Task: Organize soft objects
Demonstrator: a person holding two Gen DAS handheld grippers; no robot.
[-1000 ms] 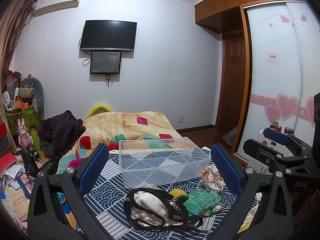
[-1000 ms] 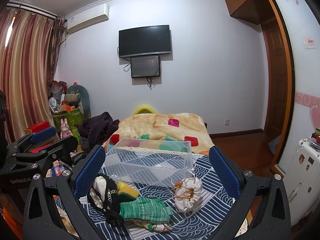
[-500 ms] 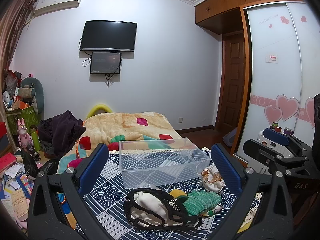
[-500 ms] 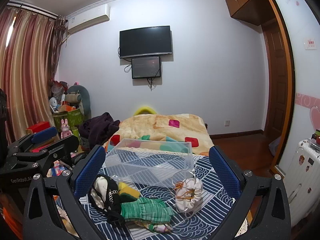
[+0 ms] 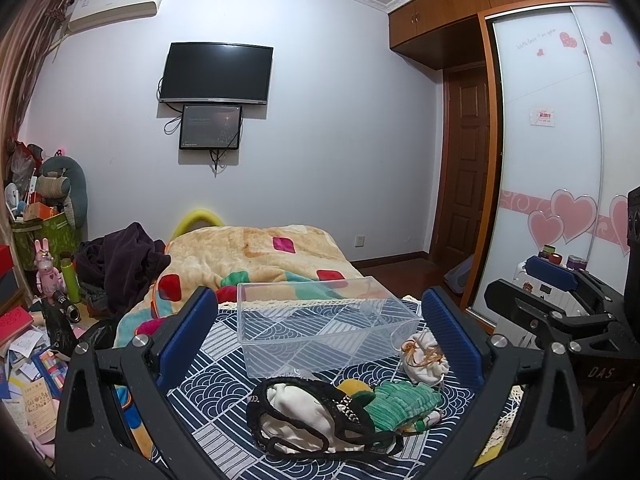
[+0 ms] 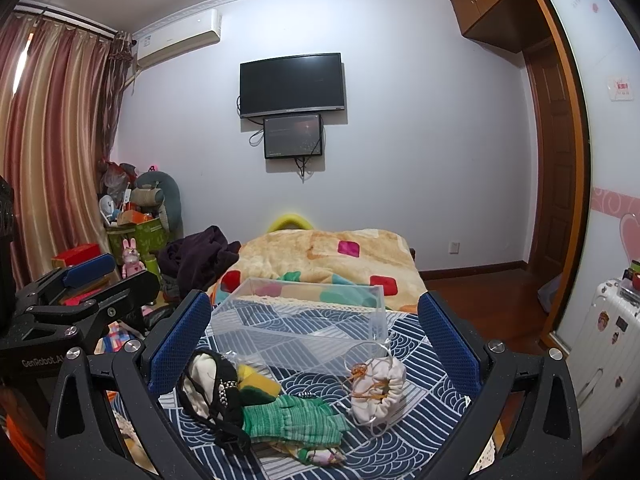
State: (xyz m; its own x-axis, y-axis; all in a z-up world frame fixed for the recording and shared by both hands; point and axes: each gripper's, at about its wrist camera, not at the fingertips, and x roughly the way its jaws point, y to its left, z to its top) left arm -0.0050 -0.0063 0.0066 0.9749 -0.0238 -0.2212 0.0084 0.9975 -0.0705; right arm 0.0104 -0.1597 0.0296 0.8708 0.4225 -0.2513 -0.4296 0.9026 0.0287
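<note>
Both grippers, left gripper [image 5: 320, 340] and right gripper [image 6: 314, 338], hover wide and empty; tangled black strap [image 6: 218, 408] may drag green gloves [image 6: 294, 420] along, missing clear bin [image 6: 304, 320].

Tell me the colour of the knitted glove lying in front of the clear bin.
Green glove, striped in lighter green; clearest in the right wrist view.

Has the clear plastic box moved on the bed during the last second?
No. In the left wrist view the clear plastic box keeps its place against the patterned blanket behind it and the navy sheet under it.
</note>
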